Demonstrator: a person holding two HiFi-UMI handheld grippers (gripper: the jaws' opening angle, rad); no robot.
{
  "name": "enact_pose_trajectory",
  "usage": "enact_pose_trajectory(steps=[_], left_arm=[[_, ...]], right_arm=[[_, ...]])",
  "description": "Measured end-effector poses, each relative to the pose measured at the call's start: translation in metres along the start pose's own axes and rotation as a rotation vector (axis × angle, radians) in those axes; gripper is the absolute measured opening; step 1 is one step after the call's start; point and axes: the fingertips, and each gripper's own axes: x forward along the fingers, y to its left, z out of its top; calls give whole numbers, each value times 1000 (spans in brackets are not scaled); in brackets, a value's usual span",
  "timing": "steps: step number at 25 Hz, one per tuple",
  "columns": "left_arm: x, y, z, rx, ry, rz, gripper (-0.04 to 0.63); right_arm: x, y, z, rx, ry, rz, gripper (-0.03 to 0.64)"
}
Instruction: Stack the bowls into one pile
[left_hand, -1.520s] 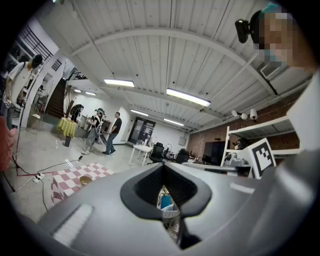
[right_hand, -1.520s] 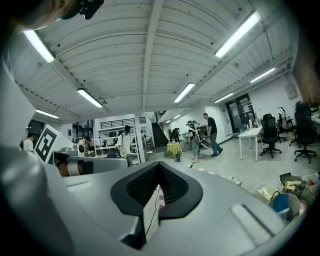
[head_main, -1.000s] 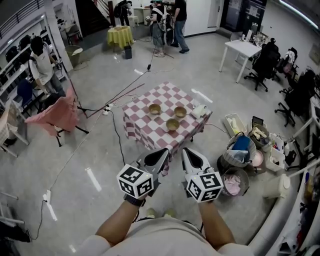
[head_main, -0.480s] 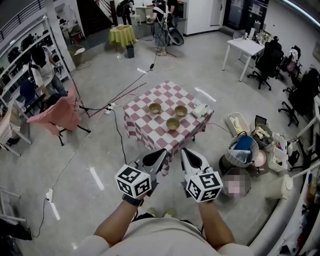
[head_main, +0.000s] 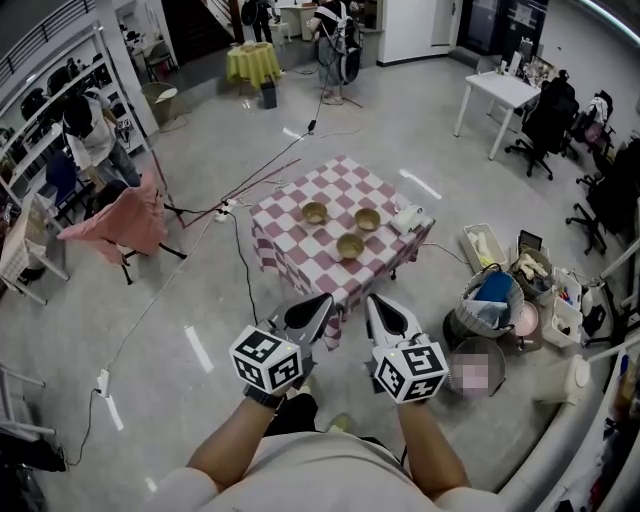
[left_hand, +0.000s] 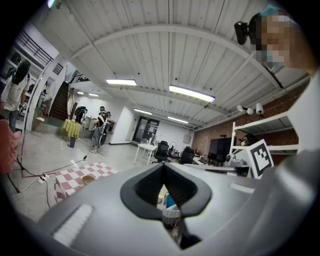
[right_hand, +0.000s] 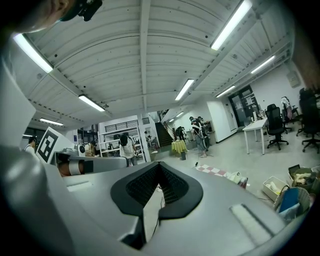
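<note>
Bowls (head_main: 350, 245), three in number, stand apart on the checkered table (head_main: 290, 255) at upper centre of the head view, well ahead of you. They look small, rigid and light, probably smooth-walled; take each by its rim. Left gripper (head_main: 322, 303) and right gripper (head_main: 375, 303) have jaws together, holding nothing

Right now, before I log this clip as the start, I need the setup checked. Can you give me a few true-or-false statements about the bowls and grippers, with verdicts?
1. Three bowls stand apart on the checkered table. True.
2. The bowls are stacked in one pile. False: none sits in another.
3. The left gripper holds a bowl. False: its fingers are together on nothing, short of the table.
4. The right gripper is shut and empty. True.
</note>
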Motion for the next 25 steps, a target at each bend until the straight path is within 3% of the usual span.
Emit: enact_pose_trajectory(steps=[9, 19, 25], left_arm=[[30, 49, 5, 1, -5, -14, 6], [69, 148, 19, 47, 21, -43, 6], [89, 200, 18, 37, 46, -88, 6]], right_arm=[[53, -17, -7, -24, 48, -27, 9], [163, -29, -20, 38, 115, -39, 9], [215, -39, -31, 51, 127, -94, 9]])
